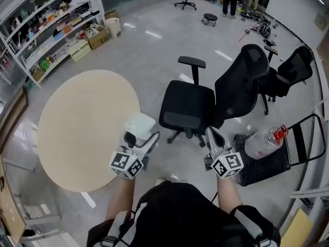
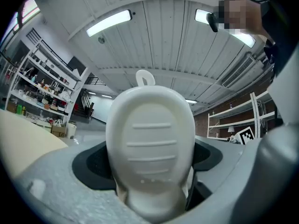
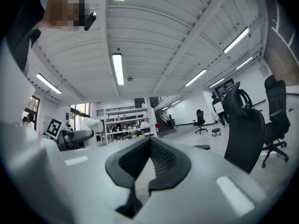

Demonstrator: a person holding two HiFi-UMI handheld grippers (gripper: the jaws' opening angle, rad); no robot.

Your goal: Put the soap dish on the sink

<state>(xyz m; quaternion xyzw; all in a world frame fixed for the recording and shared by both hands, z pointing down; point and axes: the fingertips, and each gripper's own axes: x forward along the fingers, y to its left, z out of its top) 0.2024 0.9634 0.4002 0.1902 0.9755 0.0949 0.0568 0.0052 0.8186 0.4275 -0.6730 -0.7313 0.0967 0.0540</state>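
Fingers of left gripper [image 1: 143,142] clamped on white soap dish [image 2: 150,143], right gripper [image 1: 213,137] fingers closed, both level

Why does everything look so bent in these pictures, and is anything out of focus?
Left gripper view: wide lens curves the ceiling, corners go black, soap dish looms huge, its near end soft. Right gripper view: same curving; ceiling lamps glare white. Head view: floor bows, with pale lamp reflections.

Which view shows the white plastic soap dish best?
Left gripper view: the white plastic soap dish fills it, held between the jaws. Head view shows it small from above. Right gripper view: only a distant white shape.
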